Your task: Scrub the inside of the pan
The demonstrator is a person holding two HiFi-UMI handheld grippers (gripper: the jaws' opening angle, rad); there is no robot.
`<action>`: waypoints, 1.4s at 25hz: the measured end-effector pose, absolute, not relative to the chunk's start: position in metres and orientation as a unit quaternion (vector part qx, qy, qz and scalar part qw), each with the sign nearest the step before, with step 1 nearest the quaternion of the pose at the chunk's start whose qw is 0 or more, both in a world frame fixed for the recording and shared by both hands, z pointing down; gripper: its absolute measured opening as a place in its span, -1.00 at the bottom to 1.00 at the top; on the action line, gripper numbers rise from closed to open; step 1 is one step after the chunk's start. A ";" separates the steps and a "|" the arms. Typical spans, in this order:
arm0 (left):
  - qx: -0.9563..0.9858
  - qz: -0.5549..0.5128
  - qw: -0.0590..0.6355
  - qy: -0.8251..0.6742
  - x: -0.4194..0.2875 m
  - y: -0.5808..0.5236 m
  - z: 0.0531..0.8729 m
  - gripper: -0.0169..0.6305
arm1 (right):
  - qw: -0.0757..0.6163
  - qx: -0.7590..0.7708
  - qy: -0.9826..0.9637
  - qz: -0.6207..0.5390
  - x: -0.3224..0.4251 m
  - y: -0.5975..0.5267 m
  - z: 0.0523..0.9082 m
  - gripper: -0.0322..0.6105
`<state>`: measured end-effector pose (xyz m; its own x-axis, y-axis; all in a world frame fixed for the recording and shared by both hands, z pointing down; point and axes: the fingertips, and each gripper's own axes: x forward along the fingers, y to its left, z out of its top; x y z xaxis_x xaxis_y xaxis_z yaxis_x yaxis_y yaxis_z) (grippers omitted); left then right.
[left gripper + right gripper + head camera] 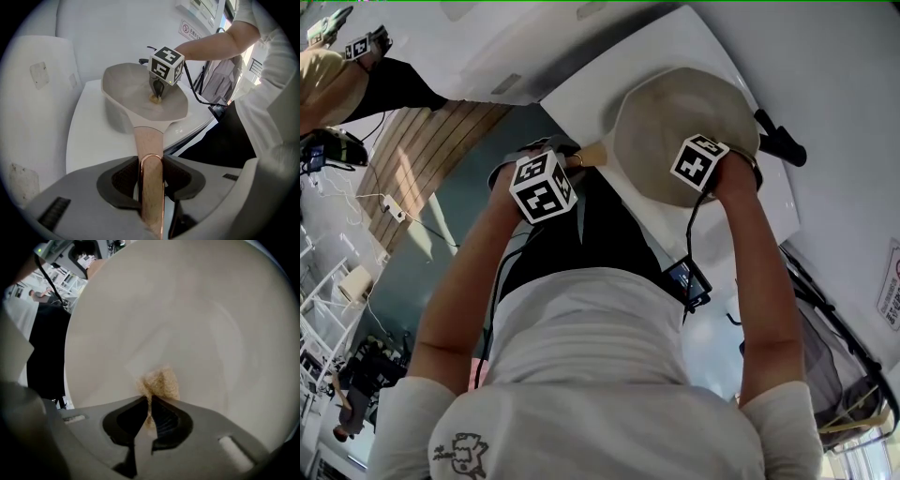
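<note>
The pan [126,89] stands on the white desk [89,140], its handle [149,140] clamped in the left hand-held gripper [151,176]. The right hand-held gripper [150,405] pinches a small sponge [161,383] against the pan's inside. Scrubbing appears under way, not finished.

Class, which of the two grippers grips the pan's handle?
The left gripper: its jaws clamp the handle, while the right gripper pinches a sponge inside the pan.

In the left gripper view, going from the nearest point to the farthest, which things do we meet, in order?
Left gripper, jaws shut on the pan handle → pan → scrub pad held by the right gripper → warning sign at the back.
</note>
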<state>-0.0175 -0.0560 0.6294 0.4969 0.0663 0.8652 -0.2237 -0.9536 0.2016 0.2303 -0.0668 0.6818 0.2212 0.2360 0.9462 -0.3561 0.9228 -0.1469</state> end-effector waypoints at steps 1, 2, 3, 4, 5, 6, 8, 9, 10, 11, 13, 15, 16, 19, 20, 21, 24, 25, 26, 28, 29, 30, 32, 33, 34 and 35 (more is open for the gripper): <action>0.853 0.499 0.146 -0.045 -0.017 -0.056 0.629 -0.47 | 0.784 0.066 -0.590 0.184 0.235 -0.073 0.681 -0.81; 0.853 0.499 0.146 -0.045 -0.017 -0.055 0.630 -0.47 | 0.786 0.083 -0.586 0.179 0.239 -0.080 0.680 -0.81; 0.854 0.498 0.145 -0.044 -0.017 -0.055 0.630 -0.47 | 0.786 0.103 -0.584 0.175 0.242 -0.088 0.678 -0.81; 0.854 0.497 0.145 -0.044 -0.017 -0.055 0.630 -0.47 | 0.785 0.124 -0.583 0.171 0.244 -0.096 0.677 -0.81; 0.855 0.496 0.145 -0.044 -0.017 -0.055 0.630 -0.47 | 0.783 0.146 -0.583 0.163 0.246 -0.106 0.674 -0.81; 0.855 0.495 0.146 -0.044 -0.017 -0.055 0.630 -0.47 | 0.780 0.168 -0.583 0.152 0.248 -0.117 0.672 -0.81; 0.855 0.496 0.146 -0.043 -0.017 -0.055 0.630 -0.47 | 0.773 0.202 -0.588 0.122 0.248 -0.136 0.667 -0.81; 0.855 0.496 0.146 -0.043 -0.017 -0.055 0.630 -0.47 | 0.768 0.216 -0.594 0.105 0.245 -0.145 0.665 -0.81; 0.855 0.496 0.145 -0.044 -0.017 -0.055 0.630 -0.47 | 0.760 0.227 -0.602 0.088 0.242 -0.153 0.663 -0.81; 0.855 0.496 0.144 -0.046 -0.017 -0.055 0.629 -0.47 | 0.751 0.236 -0.613 0.071 0.237 -0.161 0.661 -0.81; 0.856 0.494 0.143 -0.051 -0.018 -0.056 0.629 -0.47 | 0.728 0.247 -0.639 0.039 0.225 -0.175 0.658 -0.81; 0.856 0.494 0.144 -0.053 -0.018 -0.056 0.629 -0.47 | 0.707 0.251 -0.660 0.019 0.211 -0.183 0.658 -0.81; 0.856 0.494 0.145 -0.054 -0.018 -0.056 0.629 -0.47 | 0.700 0.251 -0.668 0.011 0.205 -0.184 0.658 -0.81; 0.856 0.493 0.146 -0.054 -0.018 -0.055 0.629 -0.47 | 0.681 0.235 -0.694 0.002 0.180 -0.180 0.658 -0.81; 0.856 0.493 0.147 -0.054 -0.018 -0.055 0.629 -0.47 | 0.673 0.226 -0.704 0.003 0.171 -0.176 0.659 -0.81; 0.856 0.493 0.147 -0.055 -0.019 -0.056 0.629 -0.47 | 0.667 0.216 -0.713 0.003 0.162 -0.170 0.661 -0.81; 0.856 0.491 0.150 -0.058 -0.018 -0.055 0.629 -0.47 | 0.649 0.185 -0.738 0.015 0.139 -0.147 0.666 -0.81; 0.856 0.490 0.151 -0.058 -0.018 -0.055 0.629 -0.47 | 0.643 0.175 -0.745 0.022 0.133 -0.139 0.667 -0.82; 0.856 0.491 0.152 -0.057 -0.018 -0.054 0.629 -0.47 | 0.639 0.164 -0.751 0.030 0.128 -0.130 0.669 -0.82; 0.855 0.492 0.155 -0.053 -0.018 -0.053 0.629 -0.47 | 0.635 0.141 -0.758 0.042 0.122 -0.112 0.673 -0.82; 0.854 0.493 0.157 -0.050 -0.018 -0.052 0.629 -0.47 | 0.635 0.131 -0.760 0.048 0.120 -0.105 0.674 -0.82; 0.854 0.494 0.158 -0.048 -0.018 -0.051 0.629 -0.47 | 0.636 0.121 -0.760 0.055 0.119 -0.098 0.675 -0.82; 0.854 0.494 0.157 -0.047 -0.018 -0.052 0.629 -0.47 | 0.638 0.104 -0.760 0.074 0.120 -0.086 0.677 -0.82; 0.854 0.494 0.157 -0.048 -0.018 -0.052 0.629 -0.47 | 0.639 0.096 -0.759 0.085 0.121 -0.080 0.678 -0.82; 0.854 0.494 0.157 -0.049 -0.017 -0.052 0.629 -0.47 | 0.641 0.089 -0.756 0.098 0.124 -0.074 0.679 -0.82; 0.854 0.494 0.157 -0.048 -0.017 -0.052 0.629 -0.47 | 0.644 0.082 -0.753 0.112 0.127 -0.067 0.680 -0.82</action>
<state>-0.0167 -0.0516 0.6293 0.5082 0.0726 0.8582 -0.2379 -0.9458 0.2209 0.1269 -0.0671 0.6800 -0.1580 0.0201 0.9872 -0.2682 0.9613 -0.0625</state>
